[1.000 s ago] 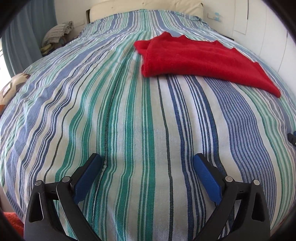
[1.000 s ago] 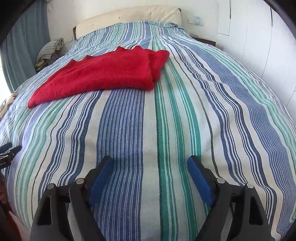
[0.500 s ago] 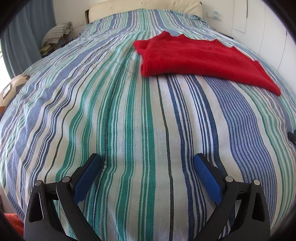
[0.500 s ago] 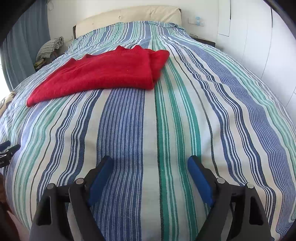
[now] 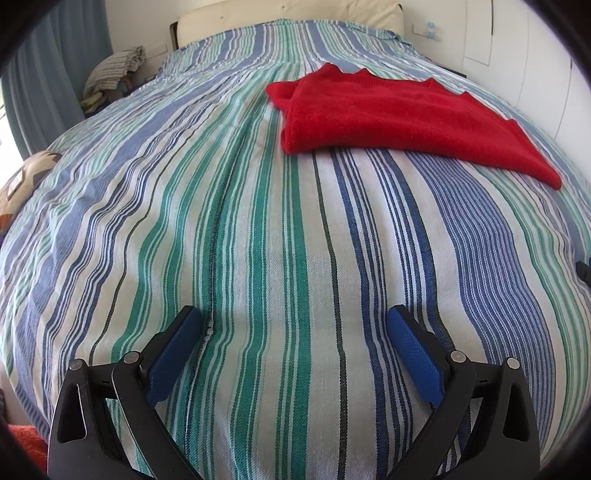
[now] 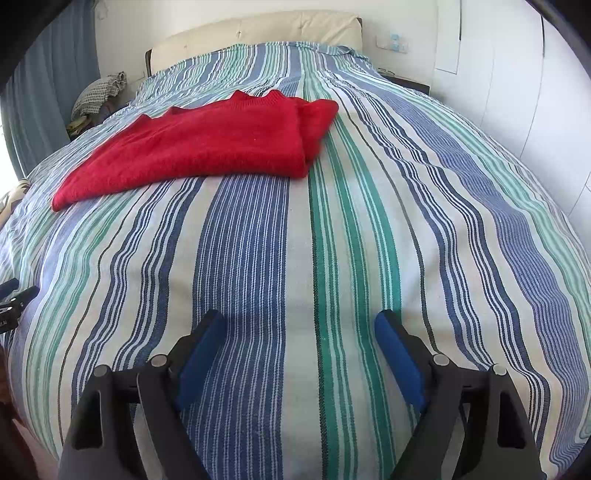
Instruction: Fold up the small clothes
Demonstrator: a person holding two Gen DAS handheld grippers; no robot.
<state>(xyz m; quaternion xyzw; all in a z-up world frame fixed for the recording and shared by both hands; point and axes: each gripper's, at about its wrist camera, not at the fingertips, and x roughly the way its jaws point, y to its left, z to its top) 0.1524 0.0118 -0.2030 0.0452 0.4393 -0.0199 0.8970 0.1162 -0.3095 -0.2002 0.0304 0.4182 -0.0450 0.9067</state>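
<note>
A red knitted garment lies folded flat on the striped bedspread, far ahead and right of my left gripper. It also shows in the right wrist view, far ahead and left of my right gripper. Both grippers are open and empty, with blue pads spread wide, hovering over the near part of the bed, well short of the garment.
A cream headboard stands at the far end. A checked cloth pile sits beside the bed at the far left, next to a blue curtain. White cupboards line the right side. A patterned cushion lies at the left edge.
Both views have shifted only slightly; the garment sits a little closer to the middle of each view. The grippers stay open and nothing was taken hold of.
</note>
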